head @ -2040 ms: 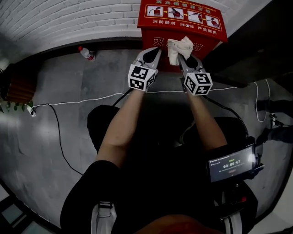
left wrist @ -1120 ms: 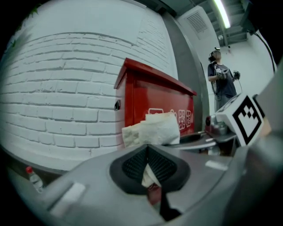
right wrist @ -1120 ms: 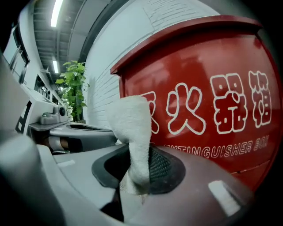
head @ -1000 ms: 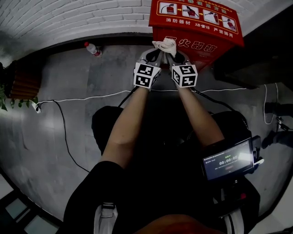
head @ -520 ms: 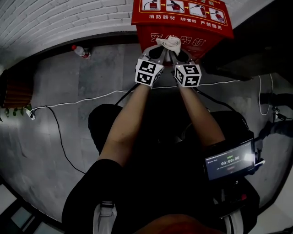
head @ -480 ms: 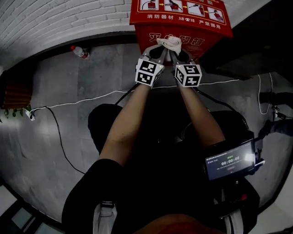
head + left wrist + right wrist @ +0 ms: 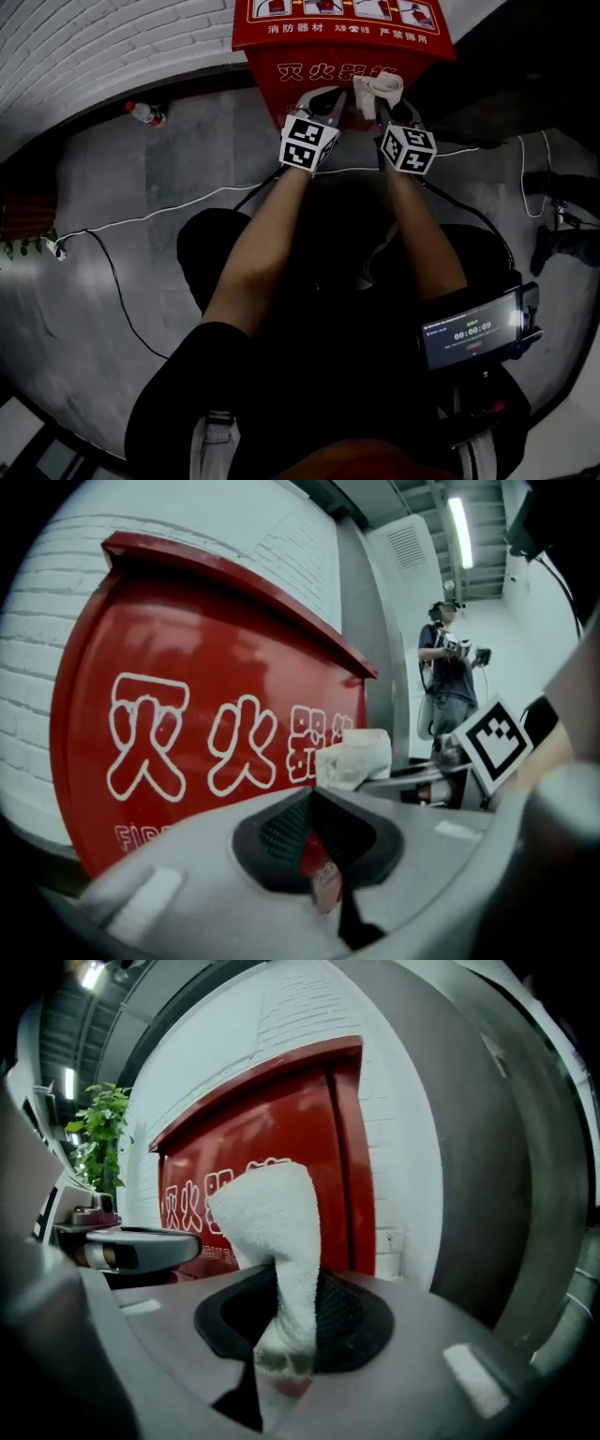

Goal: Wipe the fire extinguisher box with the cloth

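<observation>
My grippers have drawn apart: my right gripper (image 7: 386, 105) alone pinches the cloth (image 7: 378, 87) before the red box (image 7: 300, 67); my left gripper (image 7: 325, 97) is closed, empty.

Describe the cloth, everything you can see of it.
The cloth is white, terry-like, bunched into a rumpled wad. Its lower end is pinched between the shut jaws of the right gripper, the rest standing up beyond them. It is held before the lettered front of the red fire extinguisher box; whether it touches is unclear.
</observation>
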The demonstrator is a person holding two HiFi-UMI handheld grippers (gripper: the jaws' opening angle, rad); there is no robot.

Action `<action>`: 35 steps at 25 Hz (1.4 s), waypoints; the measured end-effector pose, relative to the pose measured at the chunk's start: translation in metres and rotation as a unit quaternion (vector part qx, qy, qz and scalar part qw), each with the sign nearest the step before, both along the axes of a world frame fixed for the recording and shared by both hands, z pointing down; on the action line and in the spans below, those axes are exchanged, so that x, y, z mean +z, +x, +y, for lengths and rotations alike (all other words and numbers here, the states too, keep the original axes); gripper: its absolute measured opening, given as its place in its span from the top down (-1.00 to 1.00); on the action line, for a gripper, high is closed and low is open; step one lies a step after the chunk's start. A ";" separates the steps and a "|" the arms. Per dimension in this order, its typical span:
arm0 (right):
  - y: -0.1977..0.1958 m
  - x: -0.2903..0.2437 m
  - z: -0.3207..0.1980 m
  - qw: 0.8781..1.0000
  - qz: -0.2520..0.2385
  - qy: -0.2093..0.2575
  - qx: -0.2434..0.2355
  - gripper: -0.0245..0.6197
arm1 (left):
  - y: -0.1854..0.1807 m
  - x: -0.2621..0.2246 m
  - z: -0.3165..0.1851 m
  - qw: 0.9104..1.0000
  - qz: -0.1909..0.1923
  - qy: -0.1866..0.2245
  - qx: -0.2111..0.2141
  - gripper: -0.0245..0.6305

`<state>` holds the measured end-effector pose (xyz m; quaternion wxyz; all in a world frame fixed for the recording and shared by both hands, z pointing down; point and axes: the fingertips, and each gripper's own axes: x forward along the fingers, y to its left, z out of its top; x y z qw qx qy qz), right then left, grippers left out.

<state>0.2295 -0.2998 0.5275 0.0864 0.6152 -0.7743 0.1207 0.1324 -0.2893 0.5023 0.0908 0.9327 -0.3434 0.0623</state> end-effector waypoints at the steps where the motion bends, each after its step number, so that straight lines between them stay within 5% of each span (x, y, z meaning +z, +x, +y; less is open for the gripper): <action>1: 0.009 0.001 0.000 1.000 -0.003 -0.001 0.009 0.61 | 0.002 0.001 0.000 1.000 0.001 0.001 0.001 0.92; 9: 0.059 0.007 0.002 0.998 -0.015 -0.006 0.058 0.62 | 0.000 0.004 -0.001 1.000 0.010 0.017 -0.007 0.92; 15: 0.059 0.026 0.016 0.994 -0.045 -0.035 0.092 0.62 | -0.053 0.023 0.000 0.999 -0.014 0.003 -0.044 0.92; 25: -0.077 0.014 0.036 0.997 -0.069 0.008 -0.035 0.63 | -0.117 0.014 0.019 0.996 -0.027 0.014 -0.085 0.92; 31: -0.169 0.032 0.043 0.987 -0.020 0.022 -0.156 0.63 | -0.141 0.041 0.031 0.994 -0.048 -0.017 -0.100 0.92; 35: -0.191 0.057 0.041 0.985 -0.029 0.000 -0.168 0.63 | -0.160 0.065 0.021 0.991 -0.047 -0.019 -0.123 0.92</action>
